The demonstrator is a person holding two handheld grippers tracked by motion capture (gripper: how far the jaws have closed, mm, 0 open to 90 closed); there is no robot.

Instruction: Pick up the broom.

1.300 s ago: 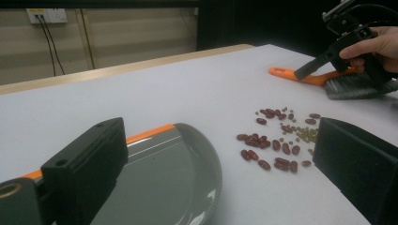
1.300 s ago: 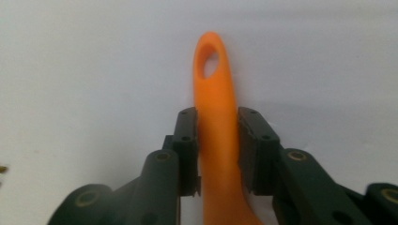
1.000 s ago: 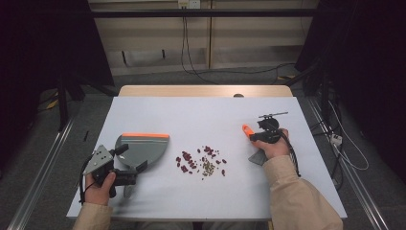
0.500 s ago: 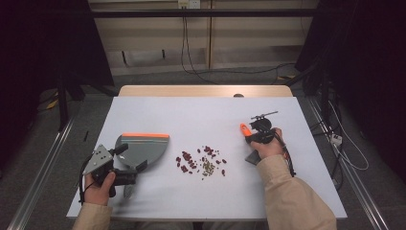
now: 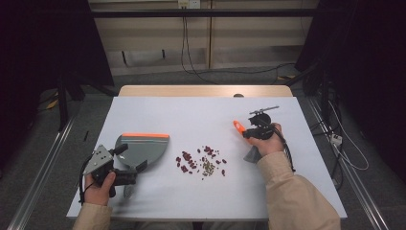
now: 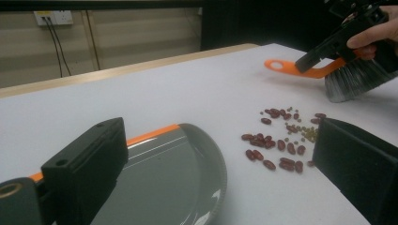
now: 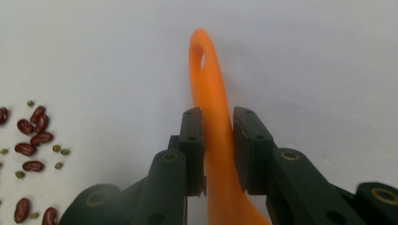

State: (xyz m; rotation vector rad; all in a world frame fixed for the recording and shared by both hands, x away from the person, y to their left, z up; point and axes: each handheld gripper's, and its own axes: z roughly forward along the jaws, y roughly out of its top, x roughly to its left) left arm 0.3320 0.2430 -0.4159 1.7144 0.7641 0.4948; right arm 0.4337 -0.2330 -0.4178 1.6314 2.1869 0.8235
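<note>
Shifted slightly across the desk (image 5: 287, 191) since a moment ago: right gripper (image 5: 250, 132), clenched on the orange handle of a small brush (image 7: 211, 136), jaws pressed against both sides of the handle in the right gripper view. Grey bristles (image 6: 356, 79) hanging down just above the desk, to the right of the beans (image 5: 201, 160). Red and small green beans scattered in a loose patch mid-desk, between brush and dustpan (image 5: 141, 148). Grey dustpan with orange edge lying flat at left, unchanged. Left gripper (image 5: 129, 163) at the dustpan's near side, jaws spread wide, released, one jaw over the pan, the other toward the beans; gripping nothing.
</note>
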